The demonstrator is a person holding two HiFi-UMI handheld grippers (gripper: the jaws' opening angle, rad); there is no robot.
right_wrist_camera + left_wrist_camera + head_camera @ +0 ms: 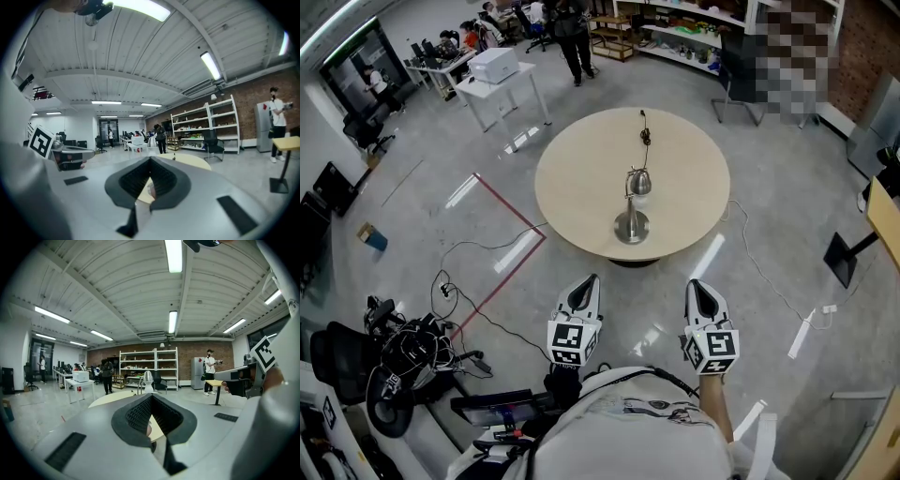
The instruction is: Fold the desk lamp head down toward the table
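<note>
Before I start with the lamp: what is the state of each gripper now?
Left gripper: jaws closed, empty.
Right gripper: jaws closed, empty.

Left tongs [590,281] and right tongs [696,285]: pale grey shells, black ribbed pads [137,414], black-and-white marker cubes [571,342]; white shirt [628,436].

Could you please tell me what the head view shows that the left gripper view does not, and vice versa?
Only the head view: the marker cube on the left gripper, the wearer's white shirt and the tangle of gear on the floor. Only the left gripper view: the ceiling and its strip lights. Both: the desk lamp, the round table, the shelves and the right gripper.
</note>
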